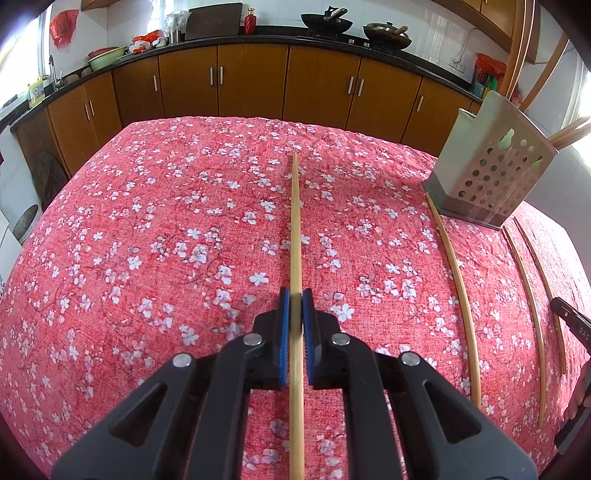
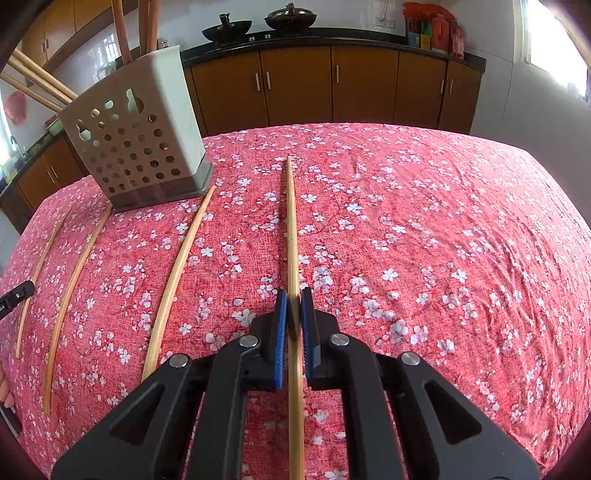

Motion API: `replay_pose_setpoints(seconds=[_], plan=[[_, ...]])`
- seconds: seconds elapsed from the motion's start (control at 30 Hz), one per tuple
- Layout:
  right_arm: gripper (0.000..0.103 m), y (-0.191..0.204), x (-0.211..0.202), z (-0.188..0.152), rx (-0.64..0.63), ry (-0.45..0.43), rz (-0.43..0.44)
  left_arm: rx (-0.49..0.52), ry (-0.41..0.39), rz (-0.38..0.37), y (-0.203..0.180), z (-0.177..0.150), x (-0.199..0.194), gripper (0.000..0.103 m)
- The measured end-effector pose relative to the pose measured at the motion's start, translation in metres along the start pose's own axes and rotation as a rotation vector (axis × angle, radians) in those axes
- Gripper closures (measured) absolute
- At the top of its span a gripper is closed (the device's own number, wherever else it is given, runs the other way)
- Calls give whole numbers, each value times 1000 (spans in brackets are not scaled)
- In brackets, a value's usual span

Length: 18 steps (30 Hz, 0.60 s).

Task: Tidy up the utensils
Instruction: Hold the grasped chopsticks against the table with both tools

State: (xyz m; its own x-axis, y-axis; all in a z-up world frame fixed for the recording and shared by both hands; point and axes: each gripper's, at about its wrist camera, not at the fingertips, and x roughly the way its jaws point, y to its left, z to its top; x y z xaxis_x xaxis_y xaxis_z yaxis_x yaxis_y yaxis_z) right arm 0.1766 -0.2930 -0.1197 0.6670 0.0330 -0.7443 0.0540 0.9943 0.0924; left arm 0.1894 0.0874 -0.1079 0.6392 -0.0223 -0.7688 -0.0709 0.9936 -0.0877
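My left gripper [image 1: 295,295] is shut on a wooden chopstick [image 1: 295,229] that runs straight ahead over the red floral tablecloth [image 1: 166,240]. My right gripper [image 2: 294,293] is shut on another wooden chopstick [image 2: 291,221] in the same way. A grey perforated utensil holder [image 1: 491,173] stands at the right in the left wrist view and at the upper left in the right wrist view [image 2: 136,140], with chopsticks sticking out of it. Three loose chopsticks [image 2: 177,273] lie on the cloth between the grippers, in front of the holder.
Brown kitchen cabinets [image 1: 251,81] and a black counter with woks [image 1: 327,22] stand beyond the table's far edge. The right gripper's black body [image 1: 570,321] shows at the right edge of the left wrist view.
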Motion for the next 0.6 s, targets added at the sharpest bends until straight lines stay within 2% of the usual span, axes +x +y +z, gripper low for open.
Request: replay_pose_setpoints(seconds=[0.6], plan=[[95, -1, 0, 1, 1, 1, 0, 0, 1, 1, 1, 1, 0, 93]])
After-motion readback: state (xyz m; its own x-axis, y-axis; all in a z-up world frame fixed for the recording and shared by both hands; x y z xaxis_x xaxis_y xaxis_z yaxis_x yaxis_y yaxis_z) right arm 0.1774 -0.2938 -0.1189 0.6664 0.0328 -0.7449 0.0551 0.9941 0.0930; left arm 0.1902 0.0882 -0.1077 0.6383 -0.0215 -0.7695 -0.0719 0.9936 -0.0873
